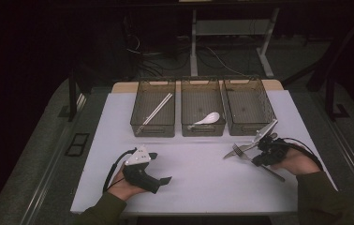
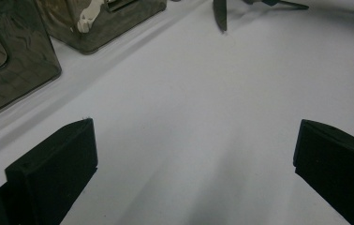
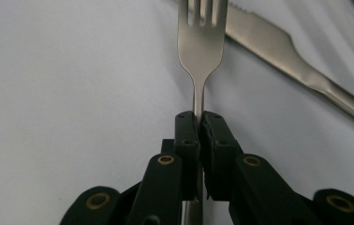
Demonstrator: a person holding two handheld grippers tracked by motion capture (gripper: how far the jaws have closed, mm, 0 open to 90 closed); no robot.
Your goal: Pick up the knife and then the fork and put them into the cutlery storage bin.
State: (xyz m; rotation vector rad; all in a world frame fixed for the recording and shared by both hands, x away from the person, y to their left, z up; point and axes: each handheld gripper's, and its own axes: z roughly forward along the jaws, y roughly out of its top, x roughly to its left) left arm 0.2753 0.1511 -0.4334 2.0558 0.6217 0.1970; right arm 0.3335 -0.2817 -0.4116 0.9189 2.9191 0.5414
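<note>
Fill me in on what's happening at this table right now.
A person works at a white table with a claw in each hand. The right claw is shut on the handle of a fork, and a knife lies beside it. The left claw rests open with nothing in it. Of three bins at the far side, the left bin holds chopsticks, the middle bin a white spoon, and the right bin looks empty.
</note>
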